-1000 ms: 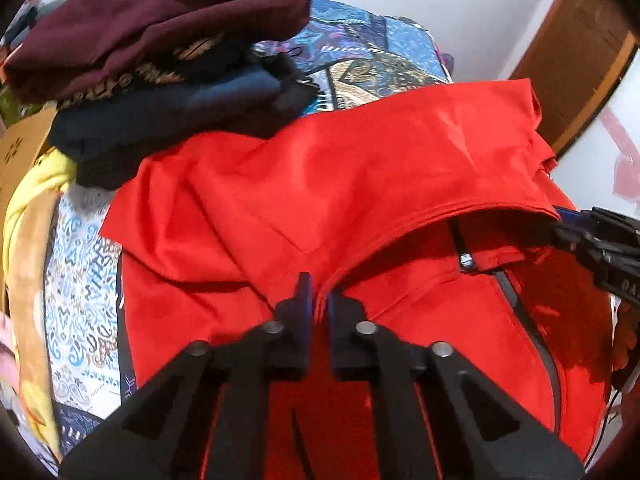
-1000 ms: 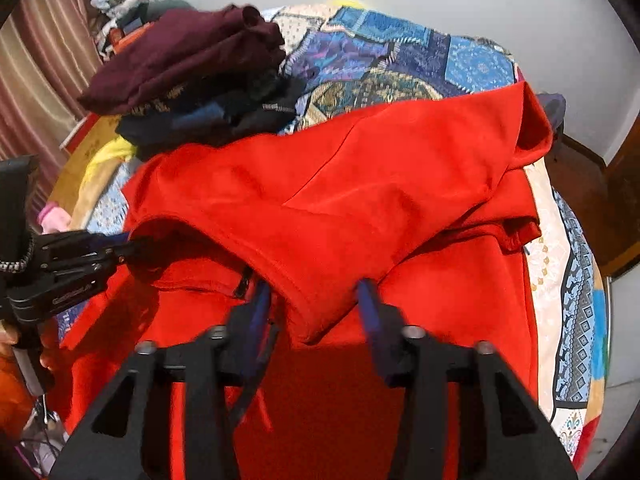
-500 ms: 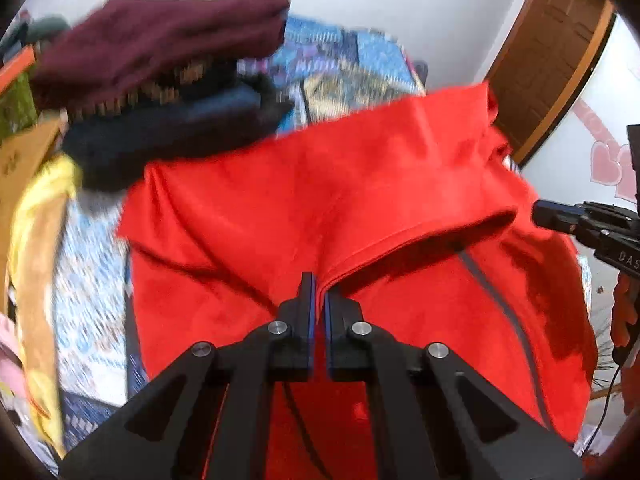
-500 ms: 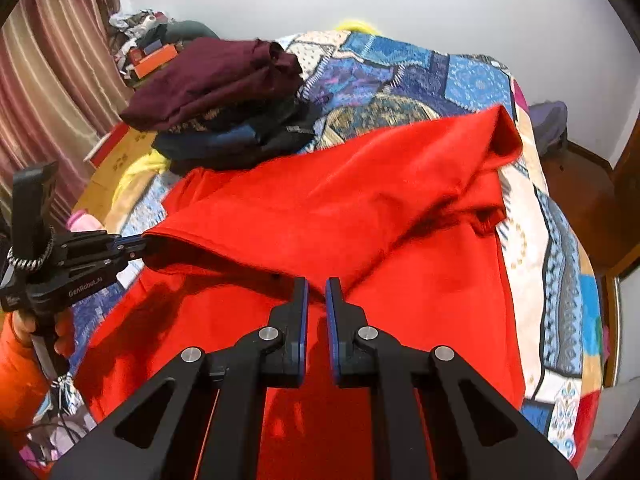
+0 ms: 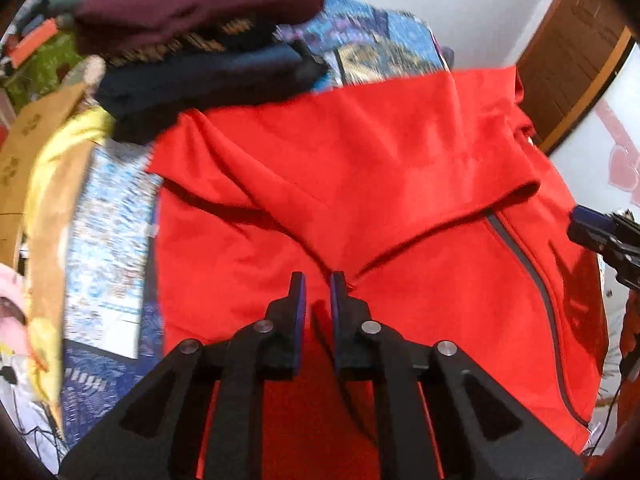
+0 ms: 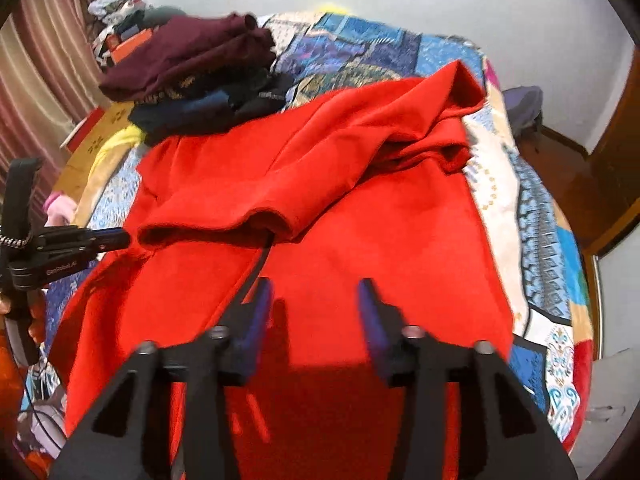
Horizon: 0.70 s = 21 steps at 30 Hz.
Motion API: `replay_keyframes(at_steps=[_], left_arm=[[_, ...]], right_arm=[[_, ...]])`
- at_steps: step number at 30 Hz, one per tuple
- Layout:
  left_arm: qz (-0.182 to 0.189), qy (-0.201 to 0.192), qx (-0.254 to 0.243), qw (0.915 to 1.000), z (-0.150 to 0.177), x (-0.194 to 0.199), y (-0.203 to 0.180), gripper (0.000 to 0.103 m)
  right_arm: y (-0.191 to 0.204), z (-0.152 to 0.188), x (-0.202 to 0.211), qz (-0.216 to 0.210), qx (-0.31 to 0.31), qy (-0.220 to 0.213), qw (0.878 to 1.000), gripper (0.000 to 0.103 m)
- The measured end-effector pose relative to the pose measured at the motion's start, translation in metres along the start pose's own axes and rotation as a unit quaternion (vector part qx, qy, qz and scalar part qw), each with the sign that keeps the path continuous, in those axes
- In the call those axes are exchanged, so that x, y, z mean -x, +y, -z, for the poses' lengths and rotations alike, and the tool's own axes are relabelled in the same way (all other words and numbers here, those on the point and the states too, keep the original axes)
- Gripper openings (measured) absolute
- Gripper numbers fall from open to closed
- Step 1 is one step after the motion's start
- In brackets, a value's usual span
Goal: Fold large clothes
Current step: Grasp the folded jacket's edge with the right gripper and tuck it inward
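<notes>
A large red zip-up garment (image 5: 360, 160) lies spread on the bed, its far part folded over toward me. The fold's edge runs across the dark zipper (image 5: 520, 256). My left gripper (image 5: 318, 280) hovers at the near end of that fold. Its jaws are opening with a narrow gap, and no cloth is pinched between the pads. In the right wrist view the garment (image 6: 400, 240) fills the middle. My right gripper (image 6: 315, 292) is above the flat lower layer, jaws opening wide with nothing between them. The left gripper (image 6: 116, 238) shows at the fold's left end, the right gripper (image 5: 588, 224) at the right edge.
A stack of folded clothes, maroon on dark navy (image 6: 180, 56), sits at the back left beside the garment. A patterned bedspread (image 6: 360, 48) covers the bed. Yellow cloth (image 5: 52, 200) and a cardboard box (image 5: 24, 140) lie left. A wooden door (image 5: 572, 48) is at the right.
Both grippers were shut on the fold's edge and carried it toward me. Now the right jaws have spread wide, the left have parted slightly, and the fold lies on the lower layer.
</notes>
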<state>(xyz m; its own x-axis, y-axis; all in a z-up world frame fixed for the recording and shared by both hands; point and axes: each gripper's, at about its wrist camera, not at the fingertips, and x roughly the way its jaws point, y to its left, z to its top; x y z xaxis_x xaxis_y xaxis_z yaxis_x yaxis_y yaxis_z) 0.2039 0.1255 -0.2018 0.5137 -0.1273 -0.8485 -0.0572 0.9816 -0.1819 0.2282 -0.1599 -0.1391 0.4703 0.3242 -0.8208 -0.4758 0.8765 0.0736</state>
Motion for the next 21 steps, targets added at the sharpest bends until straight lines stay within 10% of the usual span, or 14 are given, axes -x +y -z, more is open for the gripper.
replay_keyframes(at_steps=[9, 21], left_arm=[[-0.069, -0.064, 0.009, 0.9955, 0.017, 0.058, 0.031, 0.033], [-0.034, 0.013, 0.053, 0.9979, 0.068, 0.074, 0.097, 0.034]], right_arm=[[-0.016, 0.009, 0.029, 0.020, -0.033, -0.012, 0.999, 0.053], [-0.049, 0.056, 0.046, 0.042, -0.086, -0.004, 0.995, 0.053]])
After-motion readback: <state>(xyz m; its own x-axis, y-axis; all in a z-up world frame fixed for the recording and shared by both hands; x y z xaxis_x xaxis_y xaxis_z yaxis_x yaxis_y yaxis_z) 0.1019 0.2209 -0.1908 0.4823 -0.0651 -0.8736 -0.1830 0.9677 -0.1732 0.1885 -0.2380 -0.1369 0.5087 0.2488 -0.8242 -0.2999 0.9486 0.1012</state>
